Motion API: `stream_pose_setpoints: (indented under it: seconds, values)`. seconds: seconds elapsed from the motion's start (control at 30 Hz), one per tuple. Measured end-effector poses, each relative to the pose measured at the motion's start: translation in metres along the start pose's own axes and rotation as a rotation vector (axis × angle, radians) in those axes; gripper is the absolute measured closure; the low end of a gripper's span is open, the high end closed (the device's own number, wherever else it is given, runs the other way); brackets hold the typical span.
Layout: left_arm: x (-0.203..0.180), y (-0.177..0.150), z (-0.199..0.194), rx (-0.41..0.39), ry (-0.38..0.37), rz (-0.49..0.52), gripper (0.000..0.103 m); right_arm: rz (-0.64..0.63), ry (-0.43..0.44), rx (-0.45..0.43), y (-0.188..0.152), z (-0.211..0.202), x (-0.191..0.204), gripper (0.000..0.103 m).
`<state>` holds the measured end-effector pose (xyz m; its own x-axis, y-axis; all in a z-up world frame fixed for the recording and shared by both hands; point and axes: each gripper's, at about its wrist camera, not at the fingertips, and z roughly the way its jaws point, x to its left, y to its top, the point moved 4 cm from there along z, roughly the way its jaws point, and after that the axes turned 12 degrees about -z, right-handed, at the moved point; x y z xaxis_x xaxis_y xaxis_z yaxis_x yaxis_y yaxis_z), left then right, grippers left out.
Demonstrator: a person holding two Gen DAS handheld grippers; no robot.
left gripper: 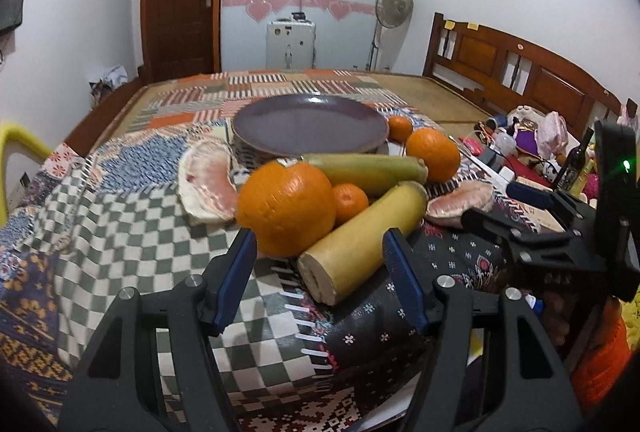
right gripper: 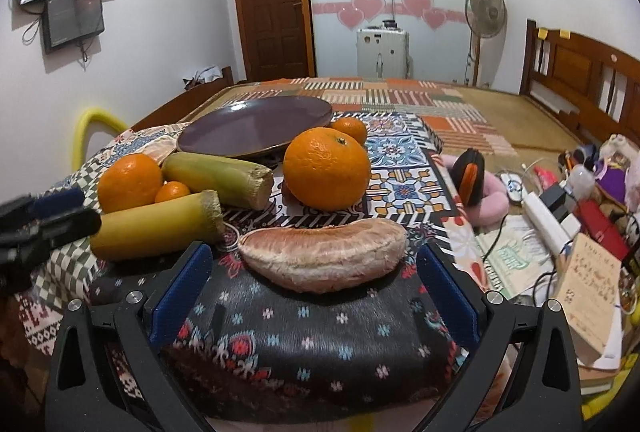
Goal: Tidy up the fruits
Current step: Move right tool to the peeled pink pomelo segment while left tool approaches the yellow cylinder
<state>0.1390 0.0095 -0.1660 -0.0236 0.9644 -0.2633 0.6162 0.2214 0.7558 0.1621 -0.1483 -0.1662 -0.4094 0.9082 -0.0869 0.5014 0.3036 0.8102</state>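
Blue-padded left tongs apart, bottom centre, nothing gripped | right tongs apart before pomelo piece | fruit piled mid-frame below empty plate | advice: straddle near cane stick, avoid nudging big orange, clamp gently.

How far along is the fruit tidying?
Barely begun. The purple plate holds nothing yet. The left gripper stands open around the near end of a yellow stalk, and the right gripper is open before a peeled pomelo wedge. The oranges and all else lie on the cloth.
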Motion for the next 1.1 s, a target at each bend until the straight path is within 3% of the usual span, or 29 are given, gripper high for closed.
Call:
stream_pose_setpoints:
  seconds: [0.07,0.13,0.3,0.4,0.5,0.67,0.83,0.93,1.03,1.1]
  values:
    - [0.000,-0.003,0.006,0.014,-0.005,-0.002,0.038,0.002,0.001,0.009,0.000,0.006,0.001,0.001]
    - [-0.001,-0.005,0.010,0.028,-0.009,-0.003,0.046,0.000,0.004,0.020,0.001,0.011,0.004,0.001]
    - [-0.002,-0.008,0.012,0.024,-0.005,-0.002,0.046,-0.042,-0.027,0.027,-0.002,0.014,0.011,0.002]
    - [-0.004,-0.008,0.012,0.030,-0.008,-0.009,0.049,-0.069,-0.054,0.034,-0.003,0.012,0.010,0.014]
    - [-0.004,-0.008,0.011,0.049,-0.031,-0.026,0.060,-0.078,-0.030,0.038,-0.005,0.008,0.005,0.020]
    - [-0.007,-0.011,0.009,0.049,-0.010,-0.029,0.062,-0.088,0.007,0.050,-0.009,0.000,0.000,0.043]
    - [-0.012,-0.016,0.001,0.063,-0.023,-0.023,0.066,-0.088,-0.020,0.076,-0.020,-0.005,-0.010,0.051]
    - [-0.017,-0.020,-0.001,0.091,-0.045,-0.016,0.068,-0.068,-0.035,0.089,-0.022,-0.008,-0.018,0.051]
    - [-0.019,-0.019,-0.002,0.082,-0.015,0.004,0.068,-0.032,0.011,0.080,-0.021,-0.013,-0.019,0.050]
    - [-0.019,-0.014,-0.002,0.072,-0.006,0.003,0.067,-0.027,0.031,0.077,-0.017,-0.012,-0.014,0.042]
